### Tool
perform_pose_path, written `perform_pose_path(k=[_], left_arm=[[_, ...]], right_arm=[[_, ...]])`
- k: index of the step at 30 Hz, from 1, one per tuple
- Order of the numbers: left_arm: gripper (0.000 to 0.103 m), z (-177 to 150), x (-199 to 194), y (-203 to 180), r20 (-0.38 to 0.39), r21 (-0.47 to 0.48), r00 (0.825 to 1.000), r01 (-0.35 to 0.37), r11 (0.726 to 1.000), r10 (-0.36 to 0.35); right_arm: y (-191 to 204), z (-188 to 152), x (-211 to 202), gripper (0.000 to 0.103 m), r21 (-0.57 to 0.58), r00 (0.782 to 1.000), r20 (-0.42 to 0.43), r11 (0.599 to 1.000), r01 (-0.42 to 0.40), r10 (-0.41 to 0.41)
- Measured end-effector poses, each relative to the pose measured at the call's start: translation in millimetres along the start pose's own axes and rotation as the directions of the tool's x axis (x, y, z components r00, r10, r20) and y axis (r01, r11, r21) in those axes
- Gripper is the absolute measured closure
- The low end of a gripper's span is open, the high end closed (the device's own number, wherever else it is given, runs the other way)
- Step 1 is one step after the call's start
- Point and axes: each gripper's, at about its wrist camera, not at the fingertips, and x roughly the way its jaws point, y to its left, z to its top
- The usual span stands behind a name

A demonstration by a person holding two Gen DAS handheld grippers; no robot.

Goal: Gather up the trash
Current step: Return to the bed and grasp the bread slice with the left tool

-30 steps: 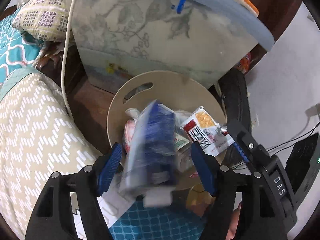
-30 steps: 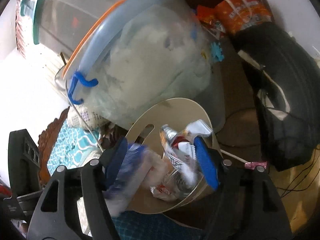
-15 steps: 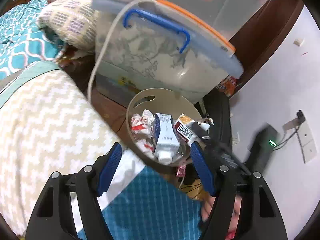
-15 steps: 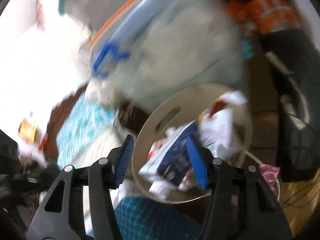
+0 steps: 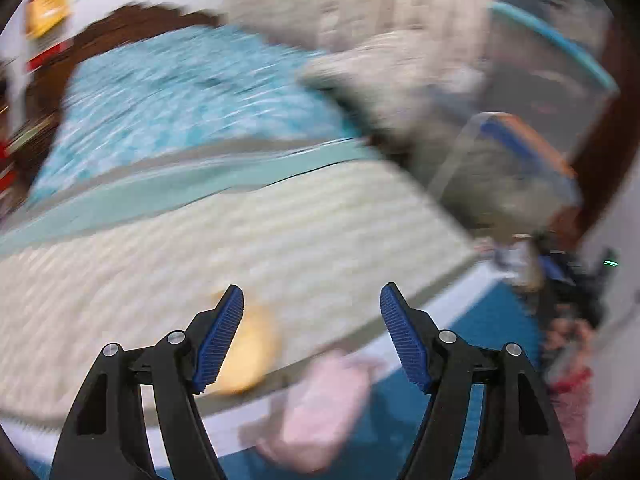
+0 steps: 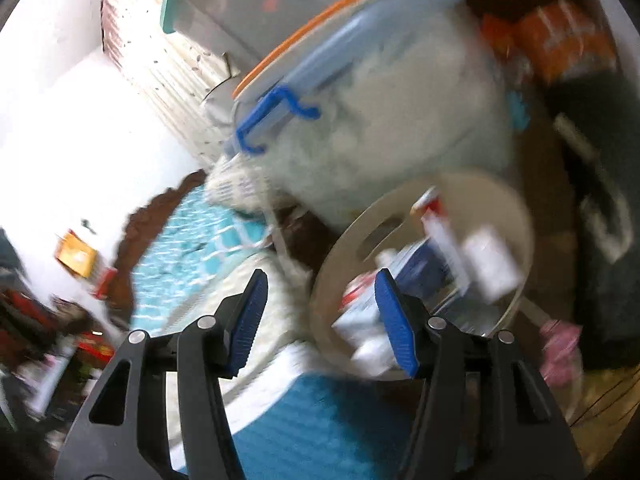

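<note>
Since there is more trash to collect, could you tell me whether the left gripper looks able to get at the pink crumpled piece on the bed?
Probably yes. The left gripper is open and empty, and the pink crumpled piece lies just below its fingers on the bed with nothing over it, though the picture is blurred.

bed (image 5: 248, 240) | yellow item (image 5: 248, 352), pink item (image 5: 320, 404) on it
</note>
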Motion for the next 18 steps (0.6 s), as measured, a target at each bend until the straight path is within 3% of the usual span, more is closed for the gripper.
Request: perform_pose_path(k=[3,6,8,12,16,18], left_arm=[[0.036,-16,7,45,-0.063,-0.086,0.994,-0.098,0.992,0.093],[0.037,-27,19,65,-0.098,-0.117,0.992,-0.096,0.988,0.085],[0.039,-31,35,68,-0.128,-0.119,0.989,-0.085,0.989,0.07],[0.046,-39,68,76,-0.19,-0.153,0.982,-0.049,0.987,0.019],[0.049,-41,90,73,-0.207,-0.168,0.977,0.01,0.986,-0.045],[0.051,-40,99,65,-0.215,-0.149,0.975,0.029,0.988,-0.061]], right_arm=[[24,-19,6,0.045,-0.001,0.995,-0.069,0.998,-0.071,0.07],[57,-44,17,0.045,-0.009,0.972,-0.175,0.986,-0.164,0.16],[83,-65,25,0.045,-0.028,0.946,-0.255,0.977,-0.214,0.2],[135,-121,43,0.045,-0.075,0.869,-0.433,0.951,-0.301,0.241],[173,-169,58,0.045,-0.118,0.801,-0.555,0.933,-0.341,0.223],[182,-185,64,0.045,-0.125,0.778,-0.591,0.929,-0.349,0.213]])
